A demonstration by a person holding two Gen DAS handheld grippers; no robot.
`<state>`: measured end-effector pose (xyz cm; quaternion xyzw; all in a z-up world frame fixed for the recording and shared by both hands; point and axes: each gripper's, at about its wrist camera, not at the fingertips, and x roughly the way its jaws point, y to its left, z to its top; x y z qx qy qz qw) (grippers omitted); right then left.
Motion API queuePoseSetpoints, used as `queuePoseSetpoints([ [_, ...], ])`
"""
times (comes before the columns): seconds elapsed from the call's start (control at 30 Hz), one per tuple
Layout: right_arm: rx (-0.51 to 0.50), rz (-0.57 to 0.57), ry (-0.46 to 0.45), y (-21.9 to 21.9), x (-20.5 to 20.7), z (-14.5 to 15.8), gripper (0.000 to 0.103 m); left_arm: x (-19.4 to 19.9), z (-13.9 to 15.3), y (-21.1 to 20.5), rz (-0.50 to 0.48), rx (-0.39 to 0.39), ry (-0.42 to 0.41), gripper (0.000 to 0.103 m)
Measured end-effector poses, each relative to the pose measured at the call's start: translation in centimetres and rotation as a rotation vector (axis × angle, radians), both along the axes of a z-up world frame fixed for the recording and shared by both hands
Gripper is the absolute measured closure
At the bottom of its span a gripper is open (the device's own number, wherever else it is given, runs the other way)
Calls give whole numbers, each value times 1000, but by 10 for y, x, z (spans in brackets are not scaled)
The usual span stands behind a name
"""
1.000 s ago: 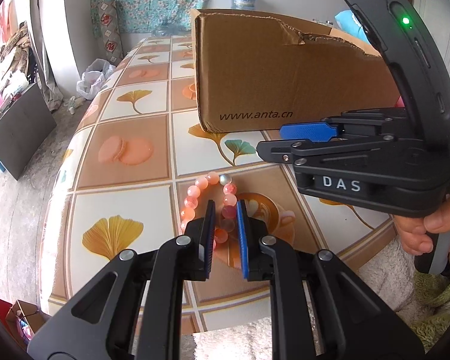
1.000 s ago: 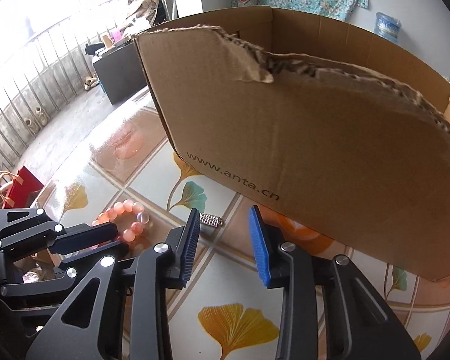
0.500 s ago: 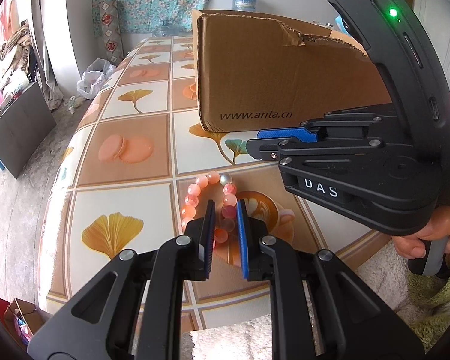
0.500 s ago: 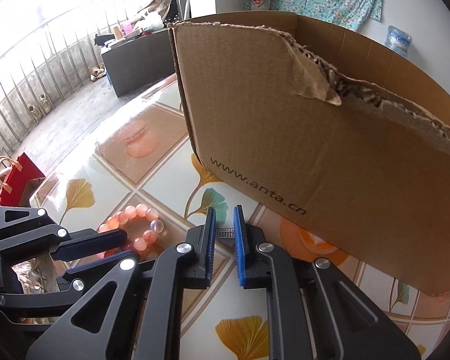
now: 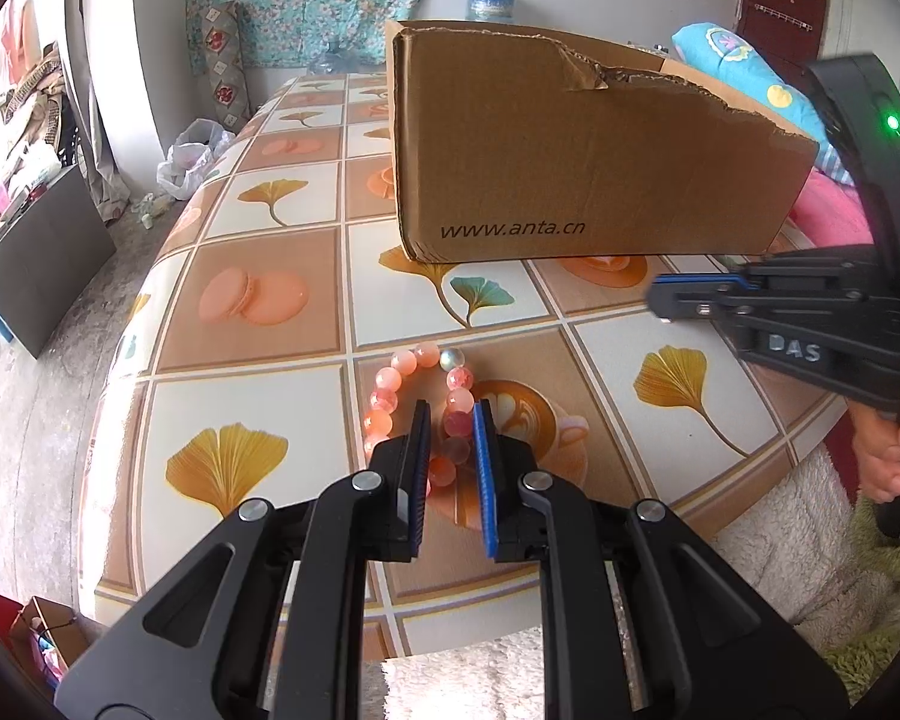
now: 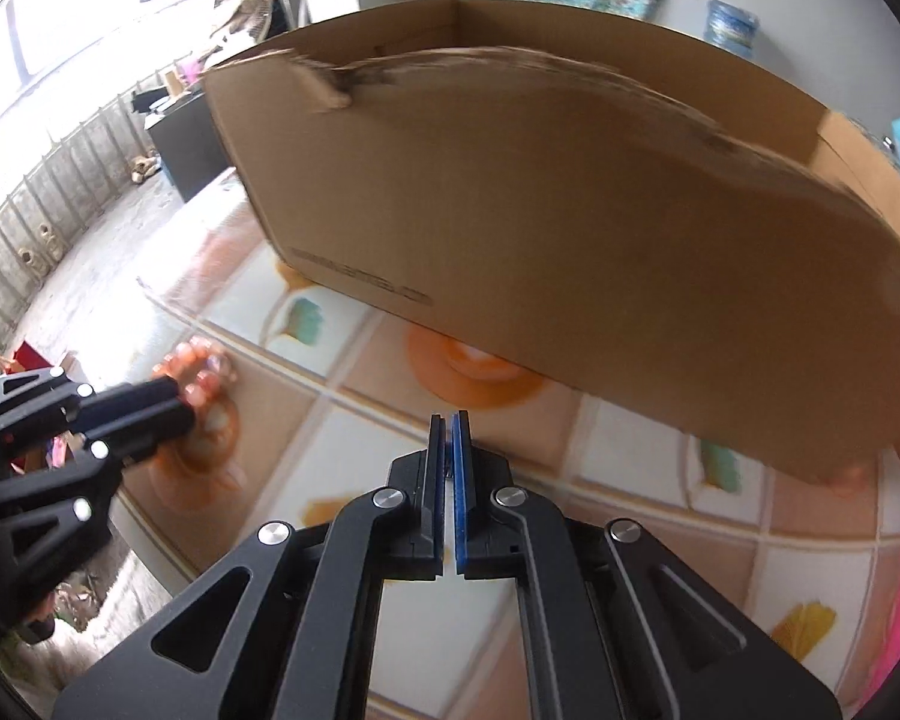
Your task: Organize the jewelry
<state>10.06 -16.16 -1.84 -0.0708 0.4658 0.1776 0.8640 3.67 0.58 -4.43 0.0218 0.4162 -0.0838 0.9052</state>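
A bracelet of pink and orange beads (image 5: 417,360) lies on the patterned tabletop (image 5: 258,408). My left gripper (image 5: 450,408) is shut on its near side, with beads pinched between the blue pads. The same bracelet (image 6: 201,360) and left gripper (image 6: 174,408) show blurred in the right wrist view. My right gripper (image 6: 448,417) is closing its jaws to a thin slit on a small silver piece that is barely visible between the pads. It hovers above the table in front of the torn cardboard box (image 6: 570,210). In the left wrist view the right gripper (image 5: 660,303) reaches in from the right.
The cardboard box (image 5: 570,168) stands open-topped across the back of the table. A white fleecy cloth (image 5: 768,528) lies at the table's near edge. The table's rounded left edge drops to the floor, where a plastic bag (image 5: 189,159) sits. A hand (image 5: 888,450) grips the right handle.
The right gripper closed on the small silver piece lying before the box, then swung away to the right with it. The left gripper and the bracelet stayed put.
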Motion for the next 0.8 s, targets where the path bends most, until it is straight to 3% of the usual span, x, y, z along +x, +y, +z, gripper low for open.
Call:
queuePoseSetpoints([
  [0.17, 10, -100, 23, -41, -6, -1, 101, 0, 0, 0, -2, 0, -1, 90],
  [0.3, 148, -175, 50, -72, -8, 8, 98, 0, 0, -4, -6, 9, -2, 90],
  [0.4, 186, -199, 37, -87, -11, 16, 98, 0, 0, -8, -13, 3, -2, 90],
  [0.47, 174, -199, 42, -91, -13, 16, 97, 1, -1, -11, -22, -2, -1, 90],
  [0.6, 168, -192, 64, -88, -17, 8, 80, 3, -1, -22, -52, -1, 0, 90],
  [0.8, 123, -140, 55, -62, -22, 1, 79, 1, -2, -35, -89, 6, 1, 90],
])
